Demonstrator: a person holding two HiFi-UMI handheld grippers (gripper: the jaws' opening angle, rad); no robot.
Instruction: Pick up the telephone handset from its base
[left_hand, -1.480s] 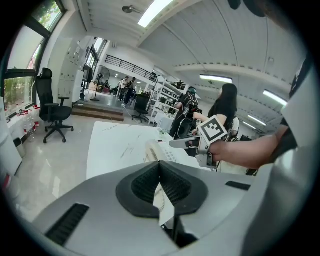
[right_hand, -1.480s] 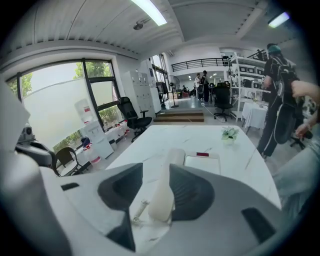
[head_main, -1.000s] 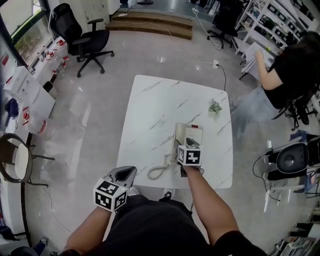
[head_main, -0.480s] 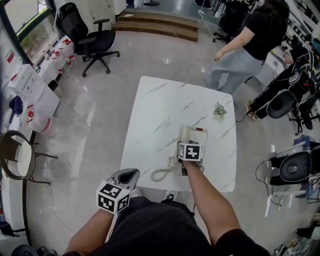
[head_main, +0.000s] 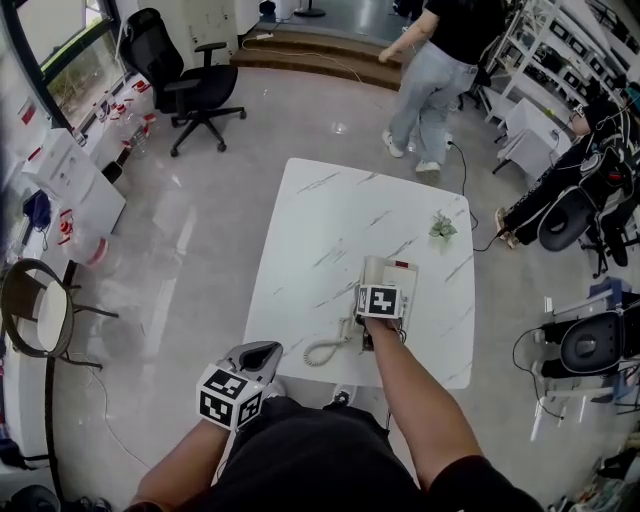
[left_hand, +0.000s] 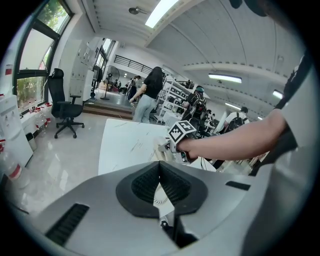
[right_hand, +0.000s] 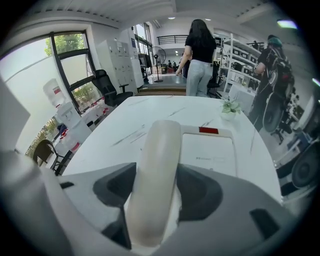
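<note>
A cream telephone base (head_main: 398, 276) sits near the right front of the white marble table (head_main: 310, 230). Its handset (right_hand: 157, 170) lies in the cradle on the base's (right_hand: 207, 152) left side, and a coiled cord (head_main: 320, 350) trails off to the left. My right gripper (head_main: 378, 292) is low over the phone, its marker cube hiding most of the handset in the head view. In the right gripper view the right gripper (right_hand: 160, 177) straddles the handset; its jaws have just been opening and stand wide on either side. My left gripper (head_main: 258, 352) hangs off the table's front edge; in its own view the left gripper (left_hand: 160, 165) is shut and holds nothing.
A small potted plant (head_main: 441, 227) stands at the table's right edge behind the phone. A person (head_main: 435, 70) walks beyond the table's far end. A black office chair (head_main: 185, 85) is at far left, a round chair (head_main: 35, 310) at left, equipment (head_main: 585, 345) at right.
My right gripper has come down a little over the handset. The person has walked from the table's right side round to beyond its far end. The left gripper has stayed put.
</note>
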